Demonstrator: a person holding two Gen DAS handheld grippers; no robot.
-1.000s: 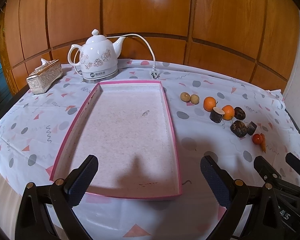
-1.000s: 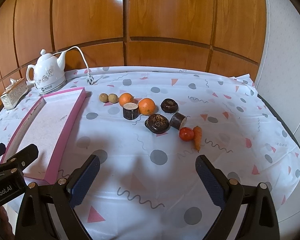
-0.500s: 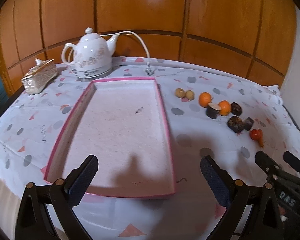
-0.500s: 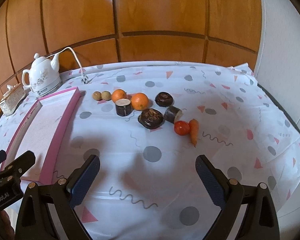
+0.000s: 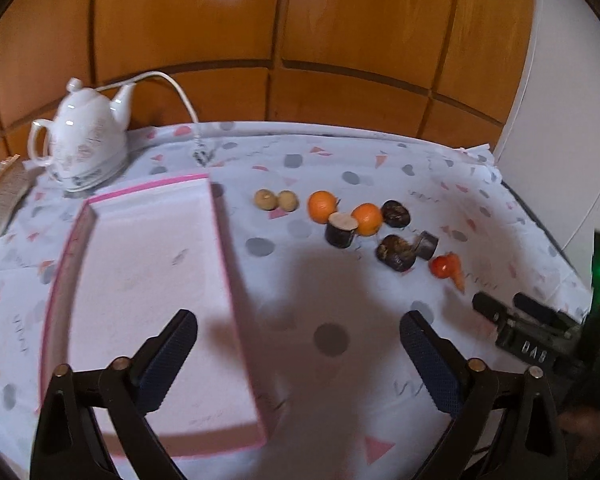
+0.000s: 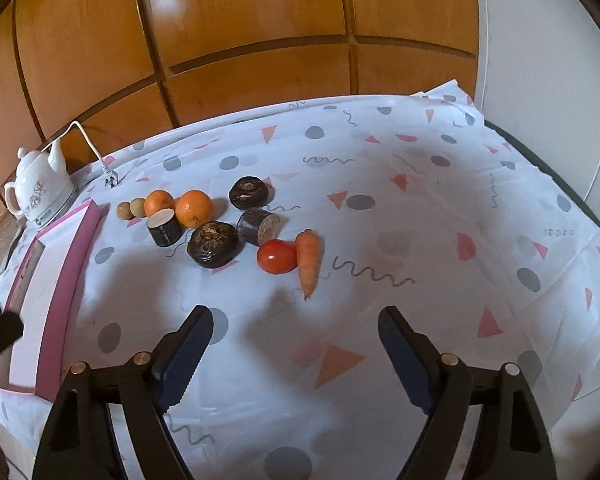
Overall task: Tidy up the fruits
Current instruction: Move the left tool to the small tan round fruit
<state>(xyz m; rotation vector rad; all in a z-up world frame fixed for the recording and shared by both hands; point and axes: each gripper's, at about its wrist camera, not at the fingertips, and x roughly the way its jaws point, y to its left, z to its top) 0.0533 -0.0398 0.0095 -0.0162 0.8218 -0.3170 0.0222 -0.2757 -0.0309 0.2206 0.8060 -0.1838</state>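
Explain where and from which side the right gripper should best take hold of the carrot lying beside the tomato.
Probably the carrot at its thick upper half, from above, fingers across its width. It lies flat, tip toward the camera, with the tomato against its left side, so one finger may need to wedge in there. The right gripper is empty, its jaws closing.

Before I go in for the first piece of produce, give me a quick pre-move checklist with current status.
1. Pink tray has room: ok, nothing in it.
2. Right tongs free: ok, nothing between them, jaws closing.
3. Left tongs free: ok, nothing between them, jaws closing, over the tray's right edge.
4. Nearest pieces reachable: ok, carrot and tomato lie ahead of the right tongs.
5. Those two separable: not ok, they touch.
6. Kettle and its cord away from the produce: ok.
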